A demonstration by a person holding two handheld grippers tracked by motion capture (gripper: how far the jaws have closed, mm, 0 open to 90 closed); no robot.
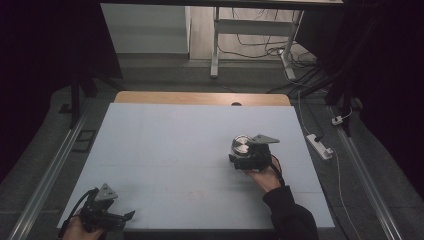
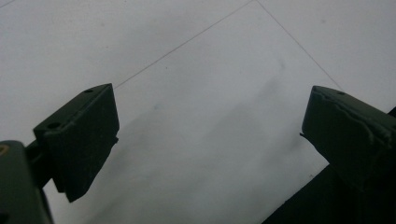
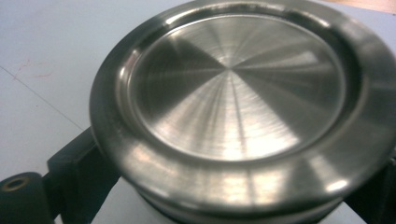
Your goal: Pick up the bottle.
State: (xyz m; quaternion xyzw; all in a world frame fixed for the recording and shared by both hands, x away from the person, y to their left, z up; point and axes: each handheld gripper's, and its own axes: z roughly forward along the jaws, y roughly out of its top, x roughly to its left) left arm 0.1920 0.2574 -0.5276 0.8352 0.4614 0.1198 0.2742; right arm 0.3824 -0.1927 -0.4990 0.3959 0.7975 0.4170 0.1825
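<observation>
A round steel container with a flat brushed lid stands on the white tabletop, right of centre. My right gripper reaches it from the near side, one jaw on each side of it, and the person's hand holds the gripper from behind. In the right gripper view the steel lid looms close, and a black finger presses against the body under the rim on the left. My left gripper rests at the near left corner, and its jaws stand wide apart over bare white surface with nothing between them.
A wooden strip runs along the table's far edge. The near edge of the table lies just under the left gripper. On the floor at the right lie a white power strip and cables. A white desk frame stands beyond the table.
</observation>
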